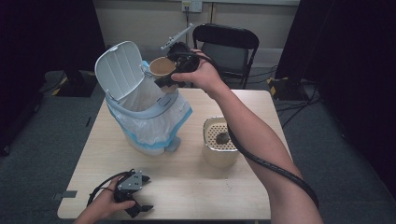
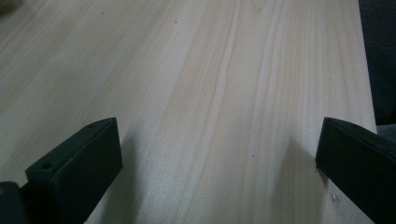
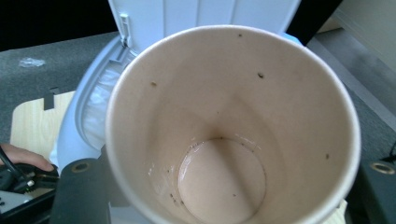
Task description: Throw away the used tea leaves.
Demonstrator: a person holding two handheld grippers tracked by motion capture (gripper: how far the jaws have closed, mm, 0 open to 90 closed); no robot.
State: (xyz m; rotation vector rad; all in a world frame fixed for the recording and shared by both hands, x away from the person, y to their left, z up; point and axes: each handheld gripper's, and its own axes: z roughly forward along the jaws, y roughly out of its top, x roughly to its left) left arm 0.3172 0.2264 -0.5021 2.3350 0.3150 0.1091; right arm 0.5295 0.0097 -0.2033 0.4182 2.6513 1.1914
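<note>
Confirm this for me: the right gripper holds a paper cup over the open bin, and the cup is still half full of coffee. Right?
Not quite. The paper cup is empty, with only dregs and specks inside, as the right gripper view shows. The rest stands: the right gripper holds it over the open bin.

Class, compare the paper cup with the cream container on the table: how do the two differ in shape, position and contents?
The paper cup is round and held tilted above the open bin by the right gripper; the cream container is squarish and stands upright on the table. The paper cup holds only specks; the cream container's strainer insert carries a dark lump. Both are pale.
</note>
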